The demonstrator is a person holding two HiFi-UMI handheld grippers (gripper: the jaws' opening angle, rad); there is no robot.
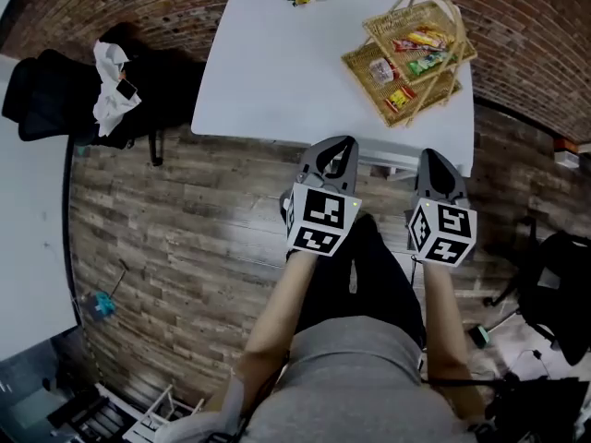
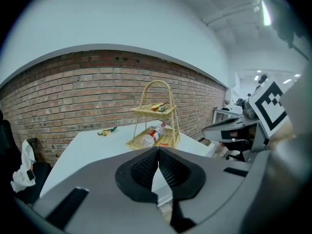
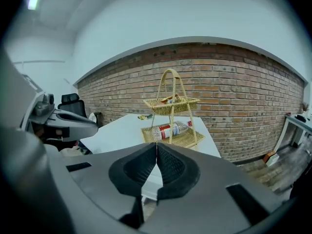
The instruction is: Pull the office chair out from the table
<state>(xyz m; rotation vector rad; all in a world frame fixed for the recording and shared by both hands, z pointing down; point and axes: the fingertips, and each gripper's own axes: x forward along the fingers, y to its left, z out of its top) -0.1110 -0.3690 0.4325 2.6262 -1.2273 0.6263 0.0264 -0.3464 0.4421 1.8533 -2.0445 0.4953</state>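
Task not yet getting under way. Left hand-held gripper point(image 1: 337, 153) and right hand-held gripper point(image 1: 436, 166) hovering at near edge of surface point(image 1: 268, 72), jaws pressed together, gripping nothing. Office chair point(image 1: 55, 95), likely dark clothes-draped one, sitting against surface's left side, untouched. Reaching, gripping and pulling all remaining.

Overhead and low views, shared table point(image 1: 268, 72)

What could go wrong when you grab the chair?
Both the left gripper and right gripper are shut and empty, so they can't catch the chair until they open. The white cloth draped on the chair might slip off when it rolls. The right gripper is near the basket on the table; a bump could tip it and roll the bottle out.
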